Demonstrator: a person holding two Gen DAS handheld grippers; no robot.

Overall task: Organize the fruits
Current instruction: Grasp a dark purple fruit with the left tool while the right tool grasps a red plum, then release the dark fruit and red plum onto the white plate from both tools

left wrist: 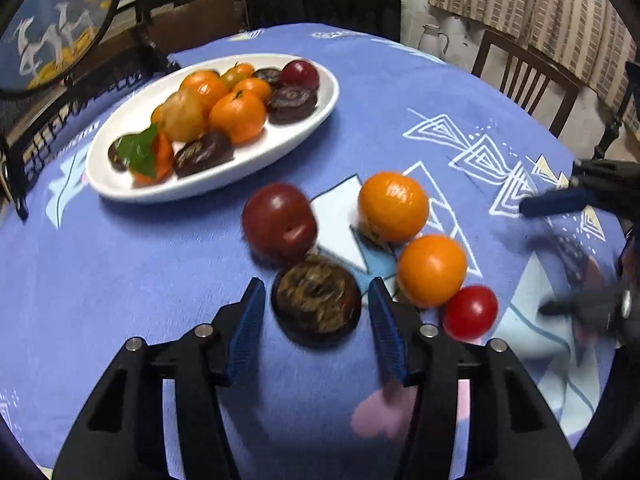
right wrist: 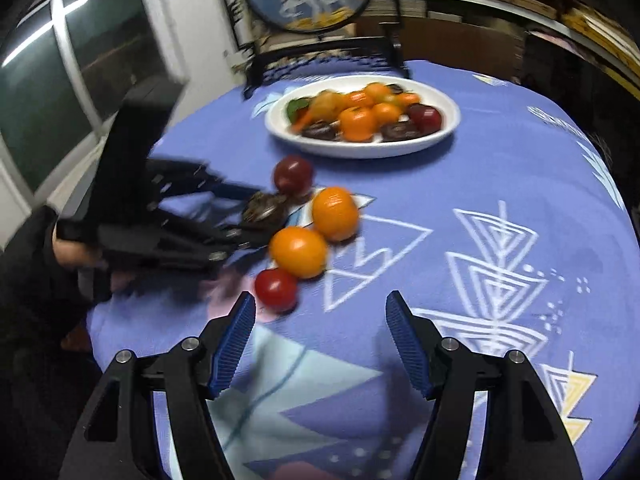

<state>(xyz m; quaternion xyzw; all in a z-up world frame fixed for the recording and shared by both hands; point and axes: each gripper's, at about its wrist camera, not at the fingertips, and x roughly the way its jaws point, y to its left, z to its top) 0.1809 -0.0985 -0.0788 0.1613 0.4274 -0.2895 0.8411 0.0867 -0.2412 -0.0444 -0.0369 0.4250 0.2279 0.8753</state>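
A dark brown round fruit (left wrist: 316,304) lies on the blue tablecloth between the fingers of my left gripper (left wrist: 316,284), whose pads stand a little off both its sides, so it is open. Around it lie a dark red fruit (left wrist: 280,220), two oranges (left wrist: 394,206) (left wrist: 432,270) and a small red fruit (left wrist: 470,312). My right gripper (right wrist: 321,297) is open over bare cloth, with the small red fruit (right wrist: 276,290) just ahead of its left finger. A white oval plate (left wrist: 112,184) further back holds several oranges and dark fruits.
A round painted screen (left wrist: 52,28) on a dark stand rises behind the plate. Dark chairs (left wrist: 320,4) (left wrist: 524,76) stand at the table's far edge, with a white jug (left wrist: 434,38) beyond. In the right wrist view a window (right wrist: 60,60) is at the left.
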